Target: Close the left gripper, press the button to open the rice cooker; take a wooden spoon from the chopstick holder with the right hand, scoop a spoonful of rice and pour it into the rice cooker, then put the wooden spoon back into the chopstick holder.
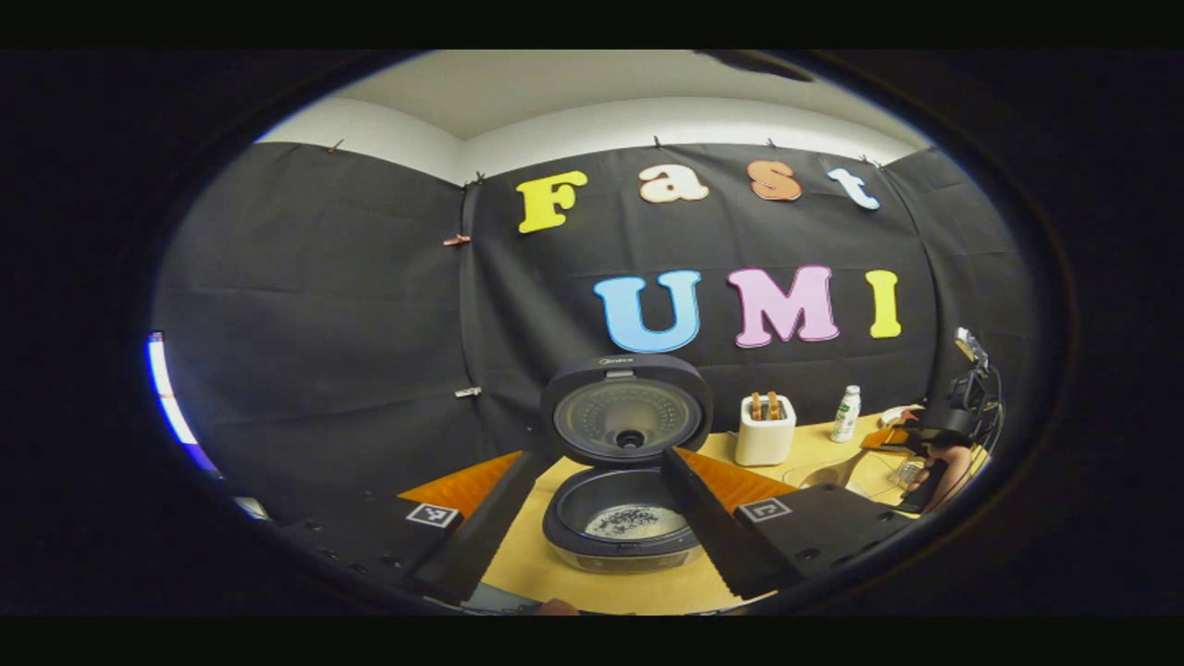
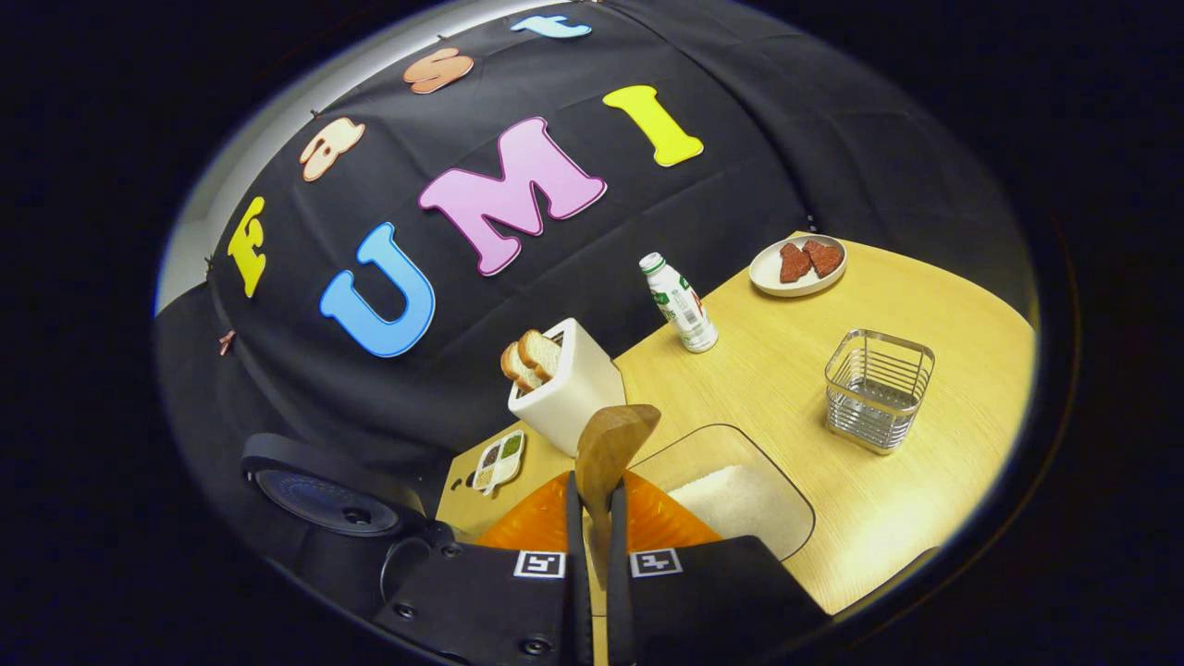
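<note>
Wooden spoon clamped in my right gripper, rice cooker open ahead of my left.

The spoon's bowl stands up between my right fingers, which press on its handle, tilted over the clear container of white rice on the pale wood table. Beyond it stand the white toaster with bread slices, a small bottle, a plate with dark pieces, and the wire chopstick holder well off to the side. Black cloth walls the booth behind. My left gripper hangs with its fingers spread apart, framing the cooker, whose lid stands upright and whose pot holds some rice. An orange mat lies beneath. A hand shows far right.
</note>
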Available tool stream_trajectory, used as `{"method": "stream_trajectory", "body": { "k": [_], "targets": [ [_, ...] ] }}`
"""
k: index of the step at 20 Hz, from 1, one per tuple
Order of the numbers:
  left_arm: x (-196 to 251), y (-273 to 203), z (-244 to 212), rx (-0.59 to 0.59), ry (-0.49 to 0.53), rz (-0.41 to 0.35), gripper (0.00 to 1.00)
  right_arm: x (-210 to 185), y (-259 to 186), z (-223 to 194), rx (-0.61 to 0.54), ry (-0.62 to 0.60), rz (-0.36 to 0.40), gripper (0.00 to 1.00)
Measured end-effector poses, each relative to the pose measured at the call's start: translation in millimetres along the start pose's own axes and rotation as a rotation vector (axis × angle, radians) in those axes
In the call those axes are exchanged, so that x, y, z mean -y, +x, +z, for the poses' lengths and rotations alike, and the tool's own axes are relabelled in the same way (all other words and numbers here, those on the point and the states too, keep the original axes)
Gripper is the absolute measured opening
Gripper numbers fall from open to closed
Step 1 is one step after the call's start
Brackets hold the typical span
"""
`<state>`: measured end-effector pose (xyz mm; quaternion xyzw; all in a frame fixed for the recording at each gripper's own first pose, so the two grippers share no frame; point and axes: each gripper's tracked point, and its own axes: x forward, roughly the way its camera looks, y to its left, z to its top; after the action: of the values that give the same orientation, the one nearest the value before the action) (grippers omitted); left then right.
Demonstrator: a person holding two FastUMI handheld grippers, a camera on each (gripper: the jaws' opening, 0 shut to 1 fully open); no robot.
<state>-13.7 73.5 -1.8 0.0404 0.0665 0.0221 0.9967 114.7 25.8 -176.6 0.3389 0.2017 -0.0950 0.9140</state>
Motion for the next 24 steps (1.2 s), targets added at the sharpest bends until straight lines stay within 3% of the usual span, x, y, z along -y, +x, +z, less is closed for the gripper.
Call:
{"method": "stream_trajectory", "body": {
  "k": [5, 12, 21, 24],
  "targets": [
    [-8, -4, 1, 0.012, -0.004, 0.014, 0.94, -31, -11, 1, -0.012, 0.022, 0.051, 0.11],
    [-21, -9, -1, 0.017, -0.029, 0.044, 0.94, -104, -27, -11, -0.05, 0.011, 0.178, 0.11],
    [-48, -17, -4, 0.03, -0.044, 0.111, 0.94, -174, -37, -45, -0.115, -0.086, 0.293, 0.11],
    [-65, -18, -5, 0.032, -0.045, 0.174, 0.94, -193, -37, -55, -0.12, -0.137, 0.324, 0.11]
  ]
}}
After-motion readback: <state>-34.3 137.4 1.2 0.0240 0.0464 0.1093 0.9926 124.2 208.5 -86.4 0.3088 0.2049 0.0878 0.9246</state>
